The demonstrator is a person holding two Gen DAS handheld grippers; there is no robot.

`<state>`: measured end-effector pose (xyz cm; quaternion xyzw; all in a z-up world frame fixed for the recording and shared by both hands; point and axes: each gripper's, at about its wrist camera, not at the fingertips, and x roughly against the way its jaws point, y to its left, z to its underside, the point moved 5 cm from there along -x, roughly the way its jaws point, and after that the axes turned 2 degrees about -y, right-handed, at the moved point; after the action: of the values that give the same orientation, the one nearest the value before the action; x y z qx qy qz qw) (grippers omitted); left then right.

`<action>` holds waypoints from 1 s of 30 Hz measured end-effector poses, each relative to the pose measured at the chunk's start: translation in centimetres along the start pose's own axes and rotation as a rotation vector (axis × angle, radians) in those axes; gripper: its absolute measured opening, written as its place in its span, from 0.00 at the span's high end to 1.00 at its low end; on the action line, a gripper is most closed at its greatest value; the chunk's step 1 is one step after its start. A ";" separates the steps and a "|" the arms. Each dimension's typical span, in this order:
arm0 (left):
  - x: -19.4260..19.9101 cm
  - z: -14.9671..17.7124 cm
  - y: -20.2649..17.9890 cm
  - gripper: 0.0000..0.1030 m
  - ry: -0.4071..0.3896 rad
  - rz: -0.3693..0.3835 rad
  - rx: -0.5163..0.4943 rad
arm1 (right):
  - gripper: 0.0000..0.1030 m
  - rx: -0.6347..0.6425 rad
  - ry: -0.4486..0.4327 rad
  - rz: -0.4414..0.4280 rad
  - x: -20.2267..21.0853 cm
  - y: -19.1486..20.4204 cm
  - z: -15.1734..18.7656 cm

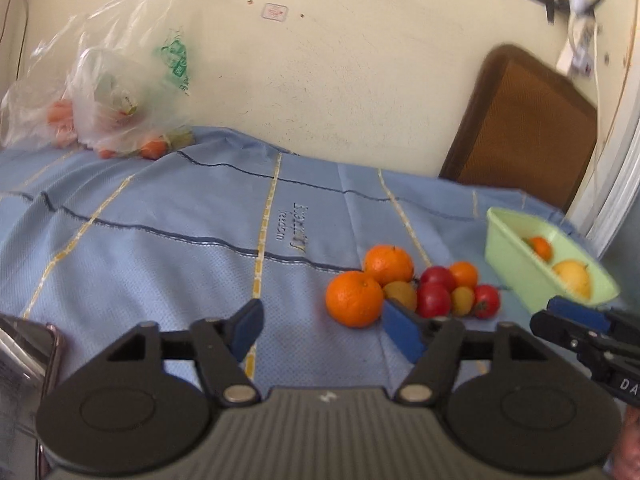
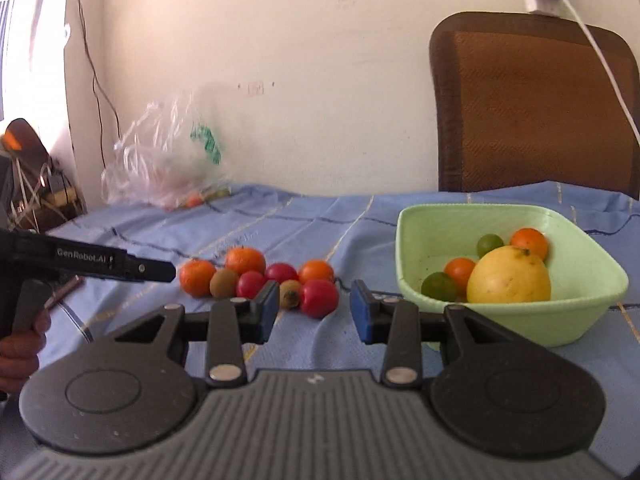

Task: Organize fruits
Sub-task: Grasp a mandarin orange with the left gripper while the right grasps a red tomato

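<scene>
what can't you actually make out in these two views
- Plastic bag: its contents are blurred behind crinkled film in both views; only orange and red shapes show.
- Green bowl: in the left wrist view its near wall hides most of the fruit inside.
- Phone: cut off by the left edge of the left wrist view.
- Brown fruit: partly hidden by the left gripper finger; the kind is unclear.
</scene>
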<state>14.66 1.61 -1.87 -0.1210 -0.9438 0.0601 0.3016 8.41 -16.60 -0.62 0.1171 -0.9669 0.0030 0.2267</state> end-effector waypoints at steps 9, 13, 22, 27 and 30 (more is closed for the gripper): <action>-1.7 0.0 -1.6 0.40 -0.002 0.055 -0.120 | 0.62 0.187 0.096 0.084 -3.9 1.2 -0.2; -1.9 0.5 -1.4 0.54 0.023 0.115 -0.090 | 0.60 0.223 0.130 0.073 -5.2 1.7 0.2; 0.7 2.0 -1.1 0.64 0.009 0.112 -0.046 | 0.70 0.117 0.072 0.041 -1.3 1.3 0.3; 2.8 3.6 -2.5 0.64 0.016 0.166 -0.044 | 0.69 0.051 0.049 -0.028 2.4 2.4 1.7; 3.1 4.2 -3.5 0.61 0.010 0.144 -0.094 | 0.69 0.057 0.068 -0.041 2.4 2.9 2.6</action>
<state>9.08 -1.12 -2.92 -0.2030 -0.9329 0.0367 0.2951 4.54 -14.51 -1.76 0.1434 -0.9555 0.0300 0.2560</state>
